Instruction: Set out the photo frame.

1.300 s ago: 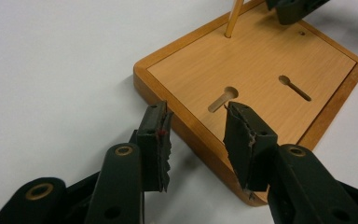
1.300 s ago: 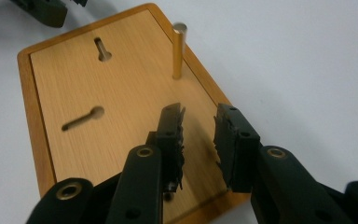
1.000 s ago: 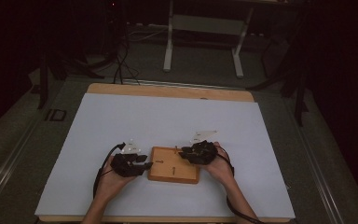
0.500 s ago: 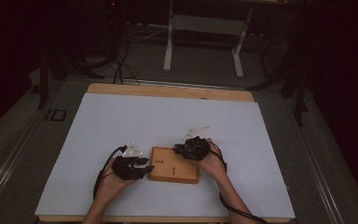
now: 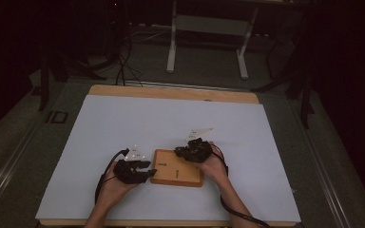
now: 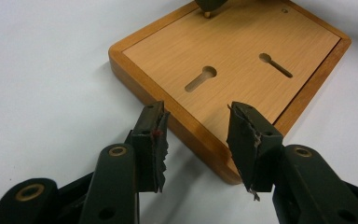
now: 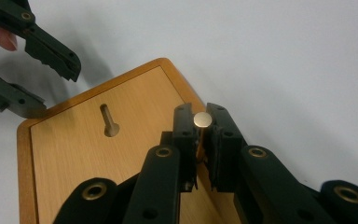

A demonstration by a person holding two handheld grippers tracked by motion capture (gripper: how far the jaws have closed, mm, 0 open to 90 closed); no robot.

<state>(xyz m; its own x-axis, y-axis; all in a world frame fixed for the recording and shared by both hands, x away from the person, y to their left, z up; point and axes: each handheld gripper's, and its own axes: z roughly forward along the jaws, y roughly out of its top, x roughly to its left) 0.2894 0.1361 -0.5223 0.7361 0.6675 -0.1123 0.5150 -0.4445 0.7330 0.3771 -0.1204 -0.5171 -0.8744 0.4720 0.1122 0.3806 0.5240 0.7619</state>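
The shaft of a small brass-coloured peg (image 7: 202,120) is hidden between the pads of the right gripper (image 7: 202,140), whose jaws have just been closing on it; only its round, flat head is seen. The peg stands at a corner of a flat wooden board (image 5: 178,173), smooth-grained, with a rounded darker rim and two keyhole-shaped slots (image 6: 201,78), lying on the white tabletop (image 5: 123,123). The left gripper (image 6: 196,140) is held part open astride the board's near corner, its ragged pads clear of the wood.

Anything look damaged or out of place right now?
Yes: the black pads of the left hand-held gripper are torn and ragged at their edges. The flat wooden board with keyhole slots looks intact.
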